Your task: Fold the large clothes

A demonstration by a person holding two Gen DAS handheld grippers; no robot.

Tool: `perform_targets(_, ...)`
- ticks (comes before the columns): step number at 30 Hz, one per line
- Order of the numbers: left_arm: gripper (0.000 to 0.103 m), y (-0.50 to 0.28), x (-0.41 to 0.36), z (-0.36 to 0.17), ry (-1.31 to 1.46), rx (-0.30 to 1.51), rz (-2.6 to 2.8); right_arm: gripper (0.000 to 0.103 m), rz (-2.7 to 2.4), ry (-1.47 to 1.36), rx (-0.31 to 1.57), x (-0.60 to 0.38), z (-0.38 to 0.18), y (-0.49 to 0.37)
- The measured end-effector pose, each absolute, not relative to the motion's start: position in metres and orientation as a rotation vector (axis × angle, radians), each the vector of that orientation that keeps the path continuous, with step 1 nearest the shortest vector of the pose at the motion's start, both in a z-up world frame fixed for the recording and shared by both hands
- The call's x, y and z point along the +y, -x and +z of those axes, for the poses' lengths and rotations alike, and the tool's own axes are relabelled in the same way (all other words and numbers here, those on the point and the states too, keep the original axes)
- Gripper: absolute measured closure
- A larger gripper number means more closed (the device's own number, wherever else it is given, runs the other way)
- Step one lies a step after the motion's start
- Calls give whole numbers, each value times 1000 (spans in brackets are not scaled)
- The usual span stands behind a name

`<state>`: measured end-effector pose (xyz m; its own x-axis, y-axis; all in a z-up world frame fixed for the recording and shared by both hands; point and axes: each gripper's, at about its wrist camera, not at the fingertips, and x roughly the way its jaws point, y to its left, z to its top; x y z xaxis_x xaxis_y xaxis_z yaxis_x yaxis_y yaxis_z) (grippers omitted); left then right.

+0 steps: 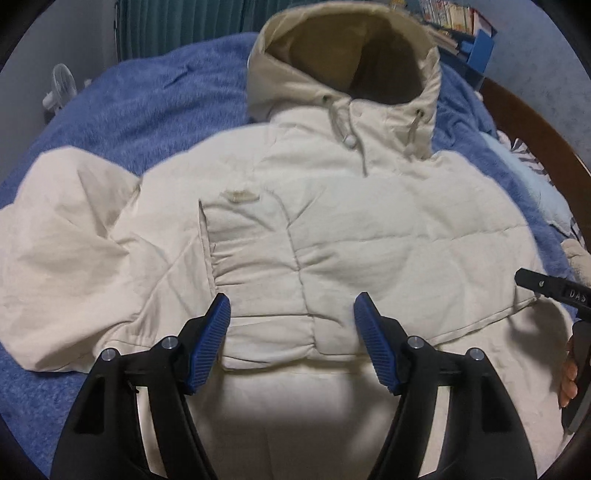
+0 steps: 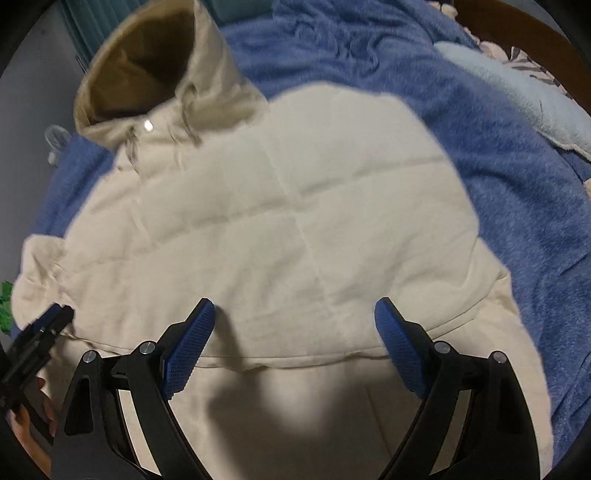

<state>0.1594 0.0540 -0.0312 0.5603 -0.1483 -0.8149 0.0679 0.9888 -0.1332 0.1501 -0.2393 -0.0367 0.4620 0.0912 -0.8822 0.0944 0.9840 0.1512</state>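
A cream hooded jacket lies spread front-up on a bed covered by a fuzzy blue blanket. Its hood points away from the cameras, standing open so the tan lining shows, and two drawstrings hang down from the collar onto the chest. The body is quilted in broad panels, with a small pale label on the chest and a slit pocket edge below it. One sleeve spreads out to the left in the left wrist view, rumpled and lying on the blanket.

The left gripper hovers over the lower front of the jacket with its blue-padded fingers spread wide and nothing between them. The right gripper is likewise held wide over the hem area on the other side, its textured blue pads apart and empty. From these views it is unclear whether either gripper's pads touch the fabric. Each camera catches the other tool at its frame edge: the right one's black body at the right rim of the left view, the left one's at the lower left of the right view, with a bit of the holding hand visible.

Beyond the jacket sit a light blue pillow, a dark wooden bed frame, a teal curtain, a small white fan and a blue shelf with books.
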Motion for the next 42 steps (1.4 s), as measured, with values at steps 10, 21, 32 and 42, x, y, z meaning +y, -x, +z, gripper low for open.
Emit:
perform_targets(10,24,-158,60,-42,112,1002,-106,6,5,-109,1112,-223,-61,-152)
perform_targets(21,8,-105,69,12,55,905,-60,6,-1,-96,1091,-223,-62,-148)
perform_targets(32,8,-88,122,25,163,885,56,6,2,-215,953,-221,-27,-129)
perform_targets(42,8,-75,229,53,247,801,293,6,161,-48,691,-158,38,-81)
